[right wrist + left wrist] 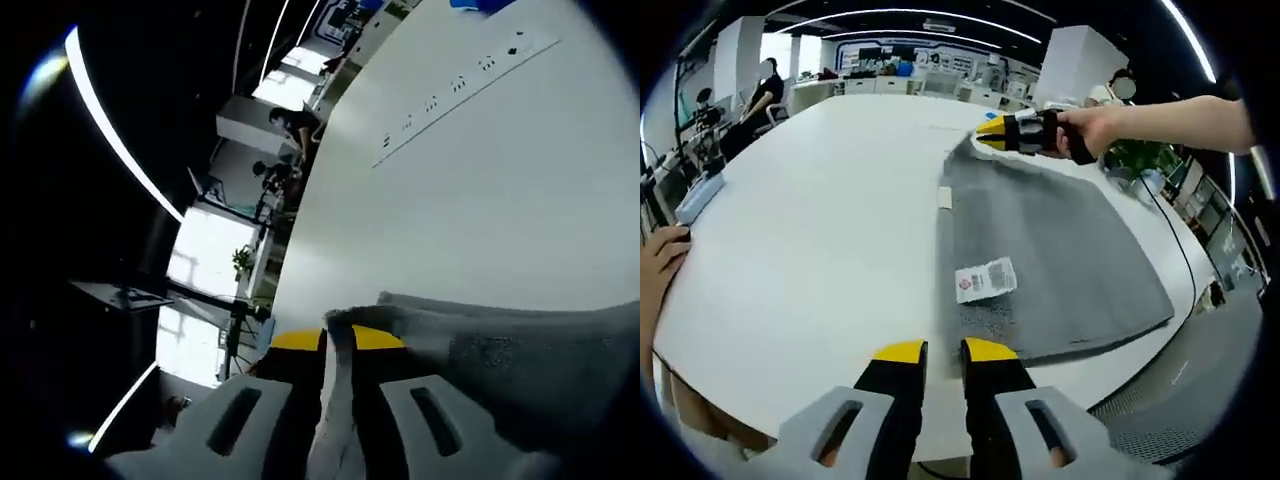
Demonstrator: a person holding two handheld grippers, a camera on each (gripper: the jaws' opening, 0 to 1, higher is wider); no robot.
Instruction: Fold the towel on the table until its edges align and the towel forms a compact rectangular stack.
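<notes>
A grey towel (1050,240) lies flat on the white table (820,230), right of centre, with a white barcode label (986,279) near its front edge and a small white tag (946,197) on its left edge. A person's hand holds my right gripper (985,131) at the towel's far corner, shut on it and lifting it slightly. In the right gripper view, that grey corner (520,350) sits pinched in my right gripper (338,340). My left gripper (945,352) hovers just before the towel's near left corner. Its jaws are almost together with nothing between them.
A hand (660,260) rests on the table's left edge, near a pale blue device (700,195). People sit at desks far left (765,90). A plant (1140,155) and a cable (1175,230) lie beyond the towel's right side. A strip of marks (450,85) crosses the table.
</notes>
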